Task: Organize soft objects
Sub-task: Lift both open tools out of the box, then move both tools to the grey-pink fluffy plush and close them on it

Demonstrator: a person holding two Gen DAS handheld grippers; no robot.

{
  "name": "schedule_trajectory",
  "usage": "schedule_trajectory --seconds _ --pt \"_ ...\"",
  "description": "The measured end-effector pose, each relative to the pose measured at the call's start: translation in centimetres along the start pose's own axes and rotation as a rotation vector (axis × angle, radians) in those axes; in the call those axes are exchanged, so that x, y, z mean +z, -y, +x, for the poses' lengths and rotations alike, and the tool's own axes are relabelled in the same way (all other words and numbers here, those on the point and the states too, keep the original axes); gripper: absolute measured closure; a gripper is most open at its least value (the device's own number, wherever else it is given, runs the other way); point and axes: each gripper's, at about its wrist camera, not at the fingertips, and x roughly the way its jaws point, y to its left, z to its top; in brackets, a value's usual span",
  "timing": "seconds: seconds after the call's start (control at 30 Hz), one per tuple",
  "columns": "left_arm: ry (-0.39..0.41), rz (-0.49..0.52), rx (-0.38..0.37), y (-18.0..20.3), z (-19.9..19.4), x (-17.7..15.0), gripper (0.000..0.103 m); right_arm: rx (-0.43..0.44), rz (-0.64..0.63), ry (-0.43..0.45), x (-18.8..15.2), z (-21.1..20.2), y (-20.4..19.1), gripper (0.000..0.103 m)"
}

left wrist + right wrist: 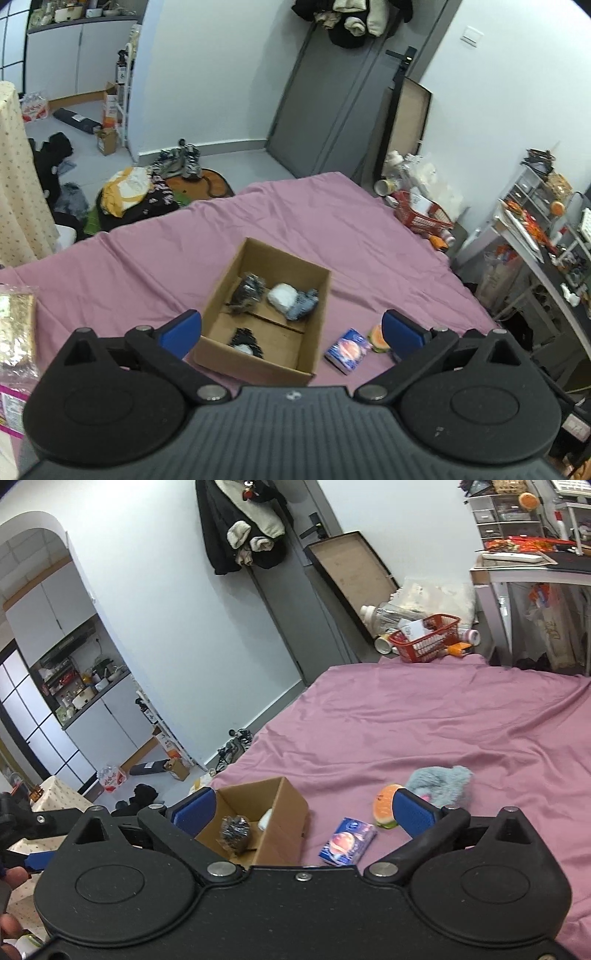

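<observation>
Here, tongs: two, left tongs [291,332] and right tongs [303,812], both spread wide, empty.
Cardboard box [314,325]: one, on bed [369,236].
Bundles inside: four.
Loose beside box: tissue pack [347,842], burger toy [384,806], grey plush [439,782].

Both the left hand-held gripper [291,332] and right hand-held gripper [303,812] are wide open, holding nothing.
</observation>
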Motion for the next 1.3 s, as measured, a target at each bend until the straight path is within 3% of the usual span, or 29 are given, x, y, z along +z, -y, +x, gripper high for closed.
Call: schedule_trajectory --seconds 0.3,0.47,0.93,1.13,1.3 --pt "-0.013 0.015 -0.036 2.5 -0.2 -1.4 0.0 -0.036 0.032 0.026 -0.5 -1.8 3.0 0.0" --pt "-0.05 0.092 -0.027 4.4 0.6 -2.3 0.0 -0.032 0.1 0.028 -0.7 -2.3 5.5 0.0" --pt "-0.066 0.106 -0.072 7.9 5.7 -4.1 0.001 -0.071 0.271 0.006 -1.1 -0.9 11.8 0.001" --pt "-0.075 0.119 -0.106 10.0 8.6 -4.9 0.003 -0.045 0.354 -0.026 -1.4 0.6 14.1 0.02" --pt "-0.102 0.136 -0.141 11.6 11.4 -5.3 0.009 -0.034 0.394 -0.039 -1.6 2.0 15.3 0.025"
